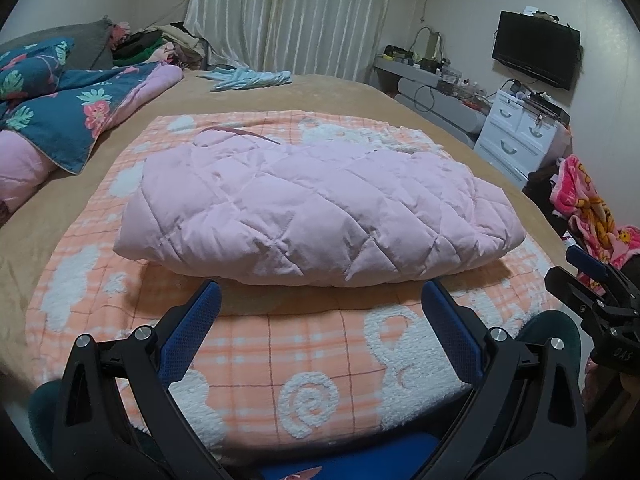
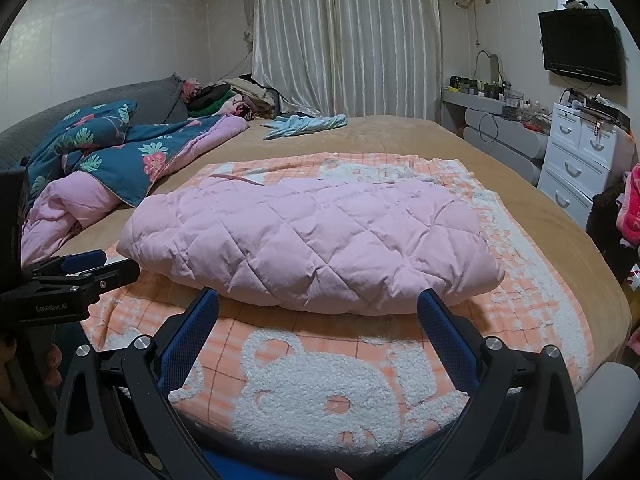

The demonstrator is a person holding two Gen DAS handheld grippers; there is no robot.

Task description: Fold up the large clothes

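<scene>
Pink quilted jacket (image 1: pixel 316 208) lies folded on the orange blanket (image 1: pixel 304 344), mid-bed. Left claw (image 1: pixel 320 304) and right claw (image 2: pixel 318 308) both wide, empty, just short. Risk: puffy bundle springing open if pinched shallowly.

Floral duvet (image 2: pixel 120 148) bunched up on the bed's left — blue cloth (image 2: pixel 306 124) further back. Wall TV (image 2: pixel 580 46) above white drawers (image 2: pixel 580 156).

Folded pink quilted jacket (image 1: pixel 316 212) on orange blanket (image 1: pixel 304 344); left gripper (image 1: pixel 320 292) spread wide, empty, just before it.
</scene>
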